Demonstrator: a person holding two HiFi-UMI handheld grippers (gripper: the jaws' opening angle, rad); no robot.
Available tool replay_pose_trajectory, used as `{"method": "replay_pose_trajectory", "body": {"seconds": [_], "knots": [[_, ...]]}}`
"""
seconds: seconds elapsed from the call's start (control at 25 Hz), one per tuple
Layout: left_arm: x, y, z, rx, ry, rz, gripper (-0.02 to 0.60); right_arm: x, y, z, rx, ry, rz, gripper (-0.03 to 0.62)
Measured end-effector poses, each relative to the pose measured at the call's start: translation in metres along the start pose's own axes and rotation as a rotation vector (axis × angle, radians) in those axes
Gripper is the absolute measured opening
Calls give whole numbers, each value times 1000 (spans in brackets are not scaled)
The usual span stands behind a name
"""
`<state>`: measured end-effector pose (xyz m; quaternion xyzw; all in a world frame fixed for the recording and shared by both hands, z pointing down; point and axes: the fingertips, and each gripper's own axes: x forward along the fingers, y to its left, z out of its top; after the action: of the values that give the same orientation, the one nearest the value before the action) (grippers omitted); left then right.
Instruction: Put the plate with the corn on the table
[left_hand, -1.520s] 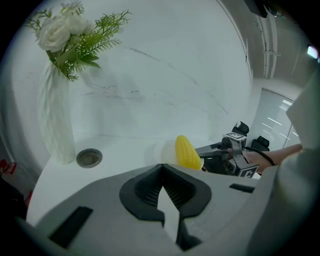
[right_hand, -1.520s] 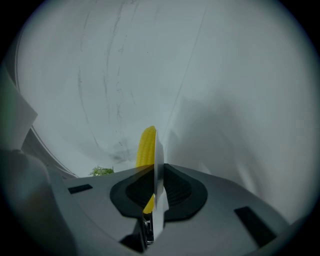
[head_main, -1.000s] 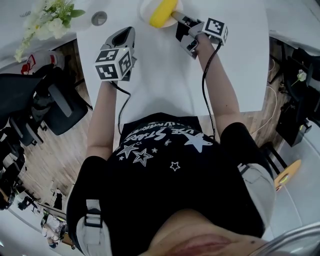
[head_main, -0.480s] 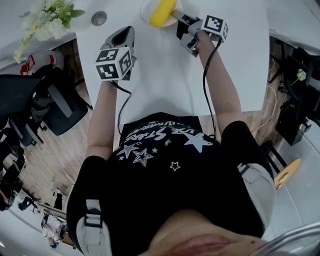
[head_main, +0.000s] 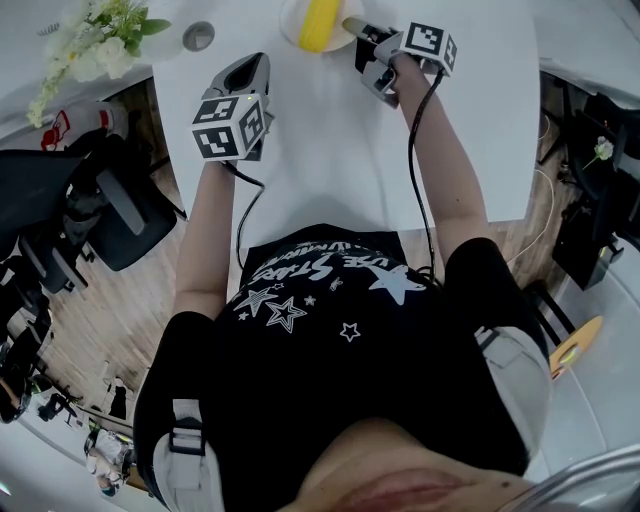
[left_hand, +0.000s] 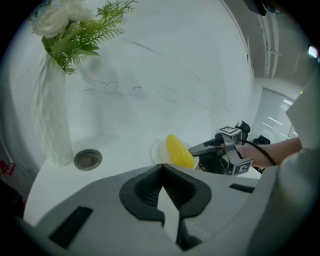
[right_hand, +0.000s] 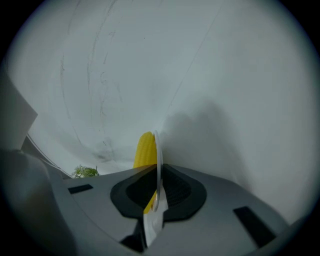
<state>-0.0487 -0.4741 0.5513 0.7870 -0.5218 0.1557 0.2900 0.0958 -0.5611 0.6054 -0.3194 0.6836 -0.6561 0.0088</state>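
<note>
since a second ago the right gripper (head_main: 358, 30) has carried the plate (head_main: 290, 20) slightly farther across the white table (head_main: 330, 160), and the corn (head_main: 320, 22) has swung to point away from the person. plate and corn are now on the far part of the table, right of the vase of flowers (head_main: 100, 40). whether the plate rests on the top or hangs just above it i cannot tell. it looks thin, stiff, light and probably slick, and the cob could roll, so pinch the rim and keep it level. the right gripper's jaws have just been closing and clamp the plate's rim. the left gripper (head_main: 250, 68) hovers nearer, jaws together, empty.
</note>
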Motion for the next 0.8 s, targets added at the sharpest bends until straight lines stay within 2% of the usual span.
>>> {"method": "replay_pose_trajectory", "body": {"seconds": [0.44,0.8], "knots": [[-4,-3,-1,6,-5,-12,5,3,-5,6,-125,-3,-179,25],[-10,-6,-1,20,-6,-9,5,-1,-7,4,-264,0,-314,78]]}}
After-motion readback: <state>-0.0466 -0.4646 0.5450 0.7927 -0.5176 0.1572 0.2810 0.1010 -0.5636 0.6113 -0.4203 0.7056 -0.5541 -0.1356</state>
